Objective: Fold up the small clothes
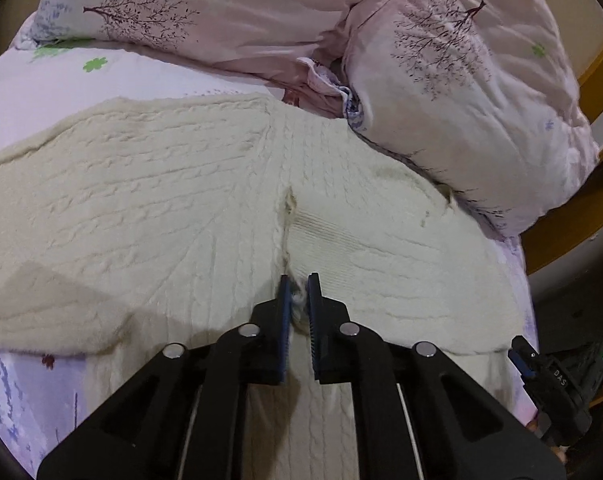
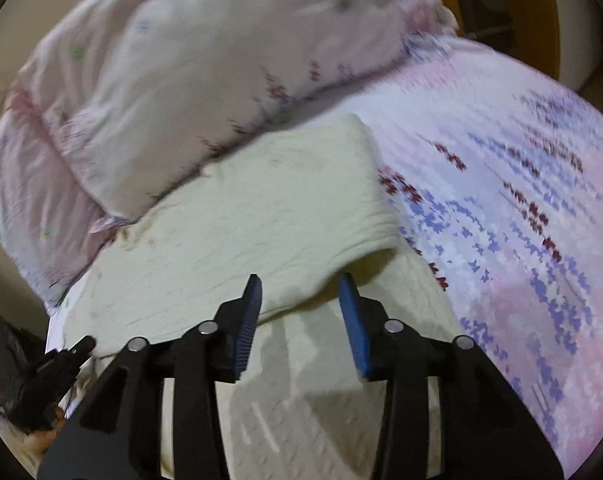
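Note:
A cream cable-knit sweater (image 1: 161,184) lies spread on the bed, with a sleeve folded over its body. My left gripper (image 1: 298,288) is shut on a pinch of the sweater's knit near its middle seam. In the right wrist view the same sweater (image 2: 261,216) shows a folded part lying on top of the rest. My right gripper (image 2: 299,284) is open and empty, just above the folded edge. The right gripper also shows at the lower right of the left wrist view (image 1: 541,376), and the left gripper at the lower left of the right wrist view (image 2: 45,372).
The bed sheet (image 2: 521,200) is pink and lilac with a flower print. A pink quilt (image 1: 205,8) and a pillow (image 1: 473,92) lie at the head, touching the sweater's far edge. A yellow-brown bed frame (image 1: 561,240) runs along the right.

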Motion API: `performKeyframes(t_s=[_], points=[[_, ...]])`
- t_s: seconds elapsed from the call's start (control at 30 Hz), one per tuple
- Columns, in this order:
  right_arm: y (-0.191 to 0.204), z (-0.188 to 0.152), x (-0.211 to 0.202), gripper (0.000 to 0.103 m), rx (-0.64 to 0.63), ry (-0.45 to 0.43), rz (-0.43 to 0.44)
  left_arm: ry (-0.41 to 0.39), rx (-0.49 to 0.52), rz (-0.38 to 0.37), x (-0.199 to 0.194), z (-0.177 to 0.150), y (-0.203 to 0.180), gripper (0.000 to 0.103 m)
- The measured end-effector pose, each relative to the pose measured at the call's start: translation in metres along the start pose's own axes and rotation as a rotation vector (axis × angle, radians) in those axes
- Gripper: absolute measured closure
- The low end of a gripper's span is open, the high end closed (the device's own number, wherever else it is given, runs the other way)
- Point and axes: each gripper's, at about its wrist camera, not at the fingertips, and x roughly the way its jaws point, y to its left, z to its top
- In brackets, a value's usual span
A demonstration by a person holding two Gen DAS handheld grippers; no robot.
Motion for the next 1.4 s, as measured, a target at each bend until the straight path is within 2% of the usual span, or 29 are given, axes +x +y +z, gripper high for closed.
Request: performKeyframes(t_s=[0.07, 0.13, 0.2, 0.3, 0.33, 0.43, 0.5, 0.6, 0.7, 0.77, 0.9, 1.0, 1.1, 1.2, 1.27, 1.4], points=[[0.009, -0.003, -0.013, 0.055, -0.040, -0.025, 0.030, -0.018, 0.010, -0.011, -0.017, -0.005, 0.006, 0.075], [0.019, -0.005, -0.020, 0.051, -0.084, -0.039, 0.058, -0.064, -0.007, -0.011, -0.046, -0.015, 0.022, 0.042], [0.029, -0.008, -0.022, 0.051, -0.120, -0.027, 0.086, -0.110, -0.041, -0.011, -0.074, -0.024, 0.044, 0.039], [0.040, -0.014, -0.018, 0.051, -0.150, 0.022, 0.135, -0.181, -0.160, 0.032, -0.119, -0.042, 0.097, 0.039], [0.045, -0.016, -0.014, 0.051, -0.162, 0.041, 0.153, -0.210, -0.238, 0.061, -0.137, -0.050, 0.126, 0.040], [0.056, -0.023, -0.008, 0.051, -0.185, 0.078, 0.182, -0.259, -0.408, 0.101, -0.163, -0.063, 0.179, 0.041], [0.063, -0.028, -0.007, 0.051, -0.193, 0.098, 0.201, -0.285, -0.537, 0.086, -0.174, -0.070, 0.212, 0.043], [0.071, -0.034, -0.008, 0.051, -0.209, 0.110, 0.215, -0.316, -0.629, 0.045, -0.178, -0.074, 0.232, 0.049], [0.073, -0.036, -0.011, 0.051, -0.218, 0.107, 0.224, -0.358, -0.747, -0.017, -0.176, -0.072, 0.246, 0.050], [0.073, -0.035, -0.013, 0.050, -0.219, 0.104, 0.225, -0.378, -0.800, -0.035, -0.174, -0.072, 0.252, 0.057], [0.070, -0.033, -0.014, 0.049, -0.219, 0.100, 0.224, -0.387, -0.882, -0.057, -0.172, -0.070, 0.272, 0.086], [0.067, -0.032, -0.016, 0.049, -0.217, 0.094, 0.224, -0.402, -0.862, -0.047, -0.176, -0.062, 0.268, 0.094], [0.065, -0.030, -0.018, 0.047, -0.216, 0.082, 0.227, -0.456, -0.755, -0.031, -0.189, -0.037, 0.240, 0.096], [0.063, -0.029, -0.021, 0.045, -0.220, 0.071, 0.231, -0.487, -0.666, -0.065, -0.192, -0.013, 0.209, 0.096], [0.062, -0.028, -0.023, 0.045, -0.221, 0.065, 0.226, -0.495, -0.581, -0.098, -0.187, 0.005, 0.177, 0.097], [0.057, -0.027, -0.026, 0.044, -0.214, 0.057, 0.219, -0.439, -0.399, -0.176, -0.154, 0.033, 0.100, 0.097]])
